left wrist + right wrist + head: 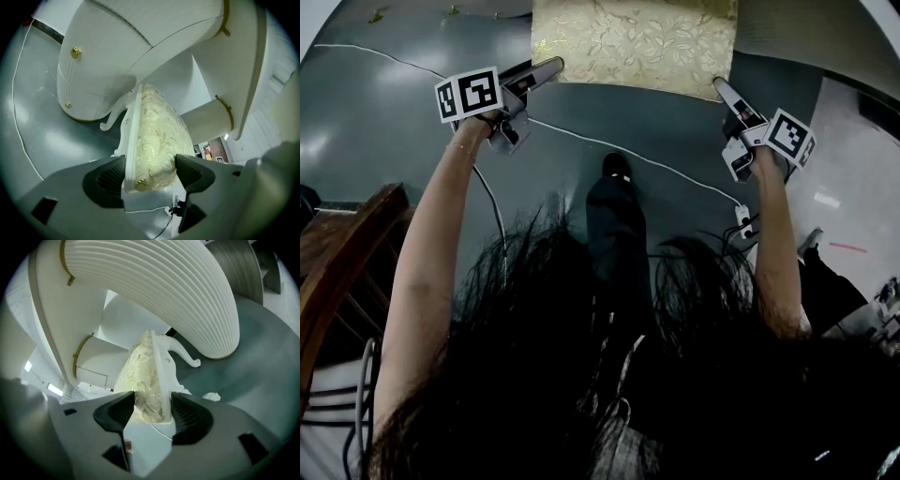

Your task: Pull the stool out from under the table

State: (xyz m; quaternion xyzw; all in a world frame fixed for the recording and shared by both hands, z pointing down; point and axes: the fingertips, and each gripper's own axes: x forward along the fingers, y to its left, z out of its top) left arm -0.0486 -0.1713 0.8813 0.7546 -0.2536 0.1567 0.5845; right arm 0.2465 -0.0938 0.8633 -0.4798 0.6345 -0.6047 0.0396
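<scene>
The stool (pixel 633 42) has a gold leaf-patterned cushion and a white carved frame; in the head view its near edge shows at the top. My left gripper (pixel 551 67) is at the stool's near left corner, and my right gripper (pixel 719 86) is at the near right corner. In the left gripper view the stool corner (pixel 157 140) fills the gap of the left gripper (pixel 150 171), pads against frame and cushion. The right gripper view shows the right gripper (pixel 153 411) shut on the stool edge (pixel 147 380). The white ribbed table (pixel 140 47) (pixel 164 291) overhangs the stool.
A white cable (pixel 647 164) crosses the grey floor just below the stool. A dark shoe (pixel 616 167) stands between the arms. A brown wooden chair (pixel 347 253) is at the left. Pale floor tiles (pixel 853 159) lie to the right.
</scene>
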